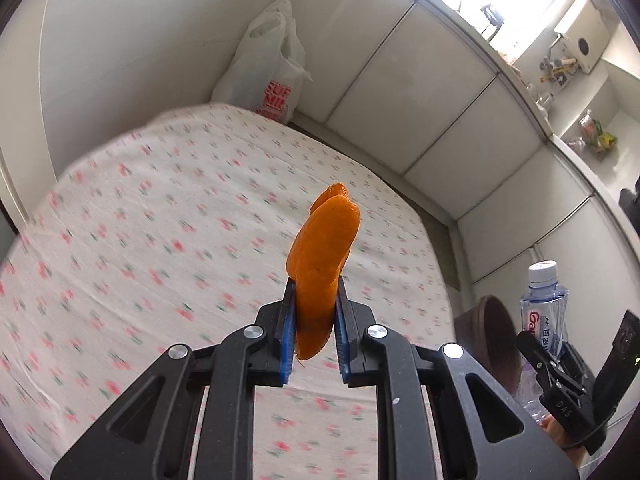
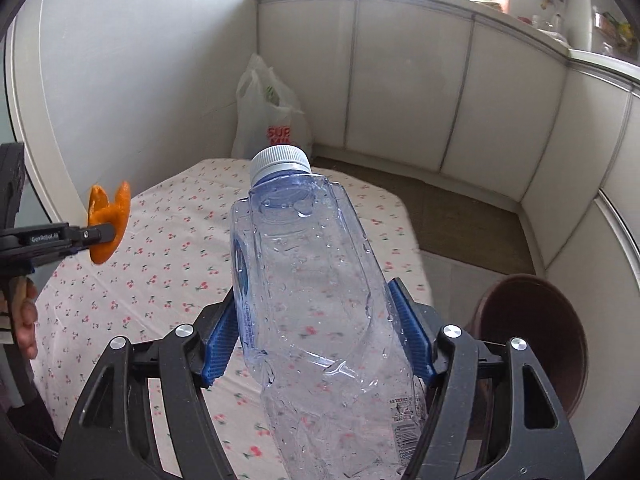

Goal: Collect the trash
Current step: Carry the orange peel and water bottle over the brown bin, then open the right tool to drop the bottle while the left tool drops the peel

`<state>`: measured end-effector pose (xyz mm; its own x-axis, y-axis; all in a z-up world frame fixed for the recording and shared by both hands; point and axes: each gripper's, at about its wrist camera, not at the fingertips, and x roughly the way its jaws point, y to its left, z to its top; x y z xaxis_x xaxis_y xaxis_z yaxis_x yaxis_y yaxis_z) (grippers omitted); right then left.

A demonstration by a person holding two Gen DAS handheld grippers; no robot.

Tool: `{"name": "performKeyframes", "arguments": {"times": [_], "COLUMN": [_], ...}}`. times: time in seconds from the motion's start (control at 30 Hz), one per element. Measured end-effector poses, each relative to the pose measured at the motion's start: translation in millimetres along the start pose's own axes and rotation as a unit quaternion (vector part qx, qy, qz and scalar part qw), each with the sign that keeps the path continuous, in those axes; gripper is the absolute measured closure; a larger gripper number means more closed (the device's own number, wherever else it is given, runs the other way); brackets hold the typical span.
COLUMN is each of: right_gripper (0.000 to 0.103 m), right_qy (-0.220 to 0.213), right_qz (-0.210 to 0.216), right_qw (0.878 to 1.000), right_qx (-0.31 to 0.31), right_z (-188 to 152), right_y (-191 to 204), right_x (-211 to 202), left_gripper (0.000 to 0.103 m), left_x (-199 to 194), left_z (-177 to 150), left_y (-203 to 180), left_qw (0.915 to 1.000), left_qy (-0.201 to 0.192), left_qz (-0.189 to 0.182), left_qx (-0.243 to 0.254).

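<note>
An orange peel (image 1: pixel 322 256), curled and bright with a dimpled skin, is being held upright above the table (image 1: pixel 140 220), which is being covered by a white cloth printed with small red cherries. The peel is being pinched at its lower part by the left gripper (image 1: pixel 315 312), whose blue pads (image 1: pixel 289 320) are being pressed close together against both sides of it. From the right wrist view the same peel (image 2: pixel 108 222) is being seen at the far left, clamped in the left gripper (image 2: pixel 98 236) over the table's edge. A clear plastic bottle (image 2: pixel 316 300), empty but beaded inside with water drops, capped in white and bearing a blue label on one side, is being held tilted above the table (image 2: pixel 160 272). It is being gripped across its middle by the right gripper (image 2: pixel 316 328), whose jaws are being spread wide around its body with the blue pads (image 2: pixel 412 328) touching its walls. A brown bin (image 2: pixel 536 332) is being shown just beside the table at the right, near the bottle. A white plastic bag (image 2: pixel 268 120) with red lettering is being shown beyond the table's far end, in the corner of the room.
</note>
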<state>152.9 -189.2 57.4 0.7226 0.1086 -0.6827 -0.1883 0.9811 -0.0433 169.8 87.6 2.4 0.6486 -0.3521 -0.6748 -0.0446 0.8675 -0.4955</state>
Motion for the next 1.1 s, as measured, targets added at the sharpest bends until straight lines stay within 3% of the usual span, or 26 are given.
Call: {"name": "performKeyframes", "arguments": {"times": [0.17, 0.47, 0.77, 0.83, 0.87, 1.1], "right_gripper": [0.036, 0.036, 0.034, 0.013, 0.009, 0.007], "right_qy": [-0.026, -0.066, -0.069, -0.068, -0.068, -0.063], "right_qz": [-0.013, -0.064, -0.143, -0.166, -0.174, -0.232], "right_qw": [0.997, 0.978, 0.941, 0.928, 0.923, 0.890], "right_qx": [0.066, 0.187, 0.298, 0.326, 0.335, 0.388], "right_z": [-14, -29, -58, -66, -68, -85], "right_y": [-57, -158, -243, -259, -264, -291], "right_x": [-14, -33, -36, -34, -35, -43], "left_gripper": [0.086, 0.086, 0.086, 0.086, 0.086, 0.086], "left_x": [18, 44, 82, 92, 98, 133], "left_z": [-12, -31, -57, -63, -67, -87], "left_y": [-57, -175, -264, -283, -294, -346], "left_qw": [0.9993, 0.9919, 0.9802, 0.9771, 0.9747, 0.9619], "left_qy": [0.024, 0.042, 0.080, 0.089, 0.094, 0.120], "left_qz": [-0.018, -0.075, -0.114, -0.120, -0.123, -0.127], "left_qx": [0.023, 0.093, 0.141, 0.152, 0.161, 0.210]}}
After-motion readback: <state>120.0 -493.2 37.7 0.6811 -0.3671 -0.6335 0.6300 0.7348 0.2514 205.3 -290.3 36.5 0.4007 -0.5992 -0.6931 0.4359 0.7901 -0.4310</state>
